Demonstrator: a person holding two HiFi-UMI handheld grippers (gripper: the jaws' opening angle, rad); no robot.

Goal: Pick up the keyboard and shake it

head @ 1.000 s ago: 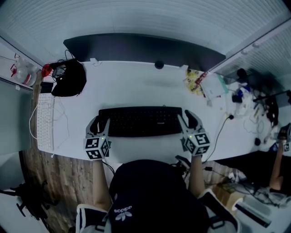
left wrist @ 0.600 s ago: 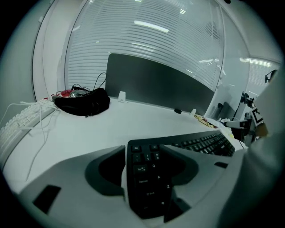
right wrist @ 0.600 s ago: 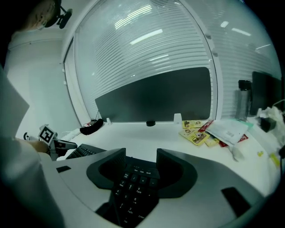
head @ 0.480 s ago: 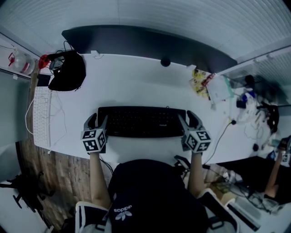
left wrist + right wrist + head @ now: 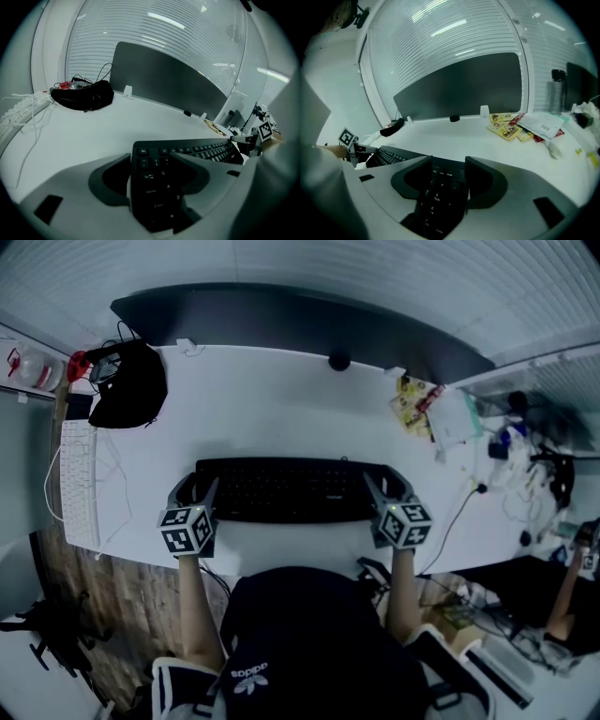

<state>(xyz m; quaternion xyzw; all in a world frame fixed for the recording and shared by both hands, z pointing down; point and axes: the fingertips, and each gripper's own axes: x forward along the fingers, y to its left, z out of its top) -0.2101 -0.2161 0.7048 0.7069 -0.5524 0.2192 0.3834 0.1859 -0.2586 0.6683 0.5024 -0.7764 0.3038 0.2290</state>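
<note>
Black keyboard (image 5: 286, 490) lies flat on the white table (image 5: 281, 399) at mid-frame, with 1 open gripper at each end.
The cap (image 5: 300, 634) at lower centre reads "adidas". Keys read Esc, Tab and Shift at the left end, and 9, 6, 3 and Enter at the right. The left gripper (image 5: 195, 489) and right gripper (image 5: 386, 487) have just been opening; their jaws straddle the keyboard's ends unsqueezed, placed as 1 second ago. Slatted blinds (image 5: 375, 268) and a dark panel (image 5: 300, 324) back the table, with wood floor (image 5: 131, 606) at lower left.

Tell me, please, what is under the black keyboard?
Only the white desk shows around the black keyboard, which lies flat on it; anything directly beneath is covered.
</note>
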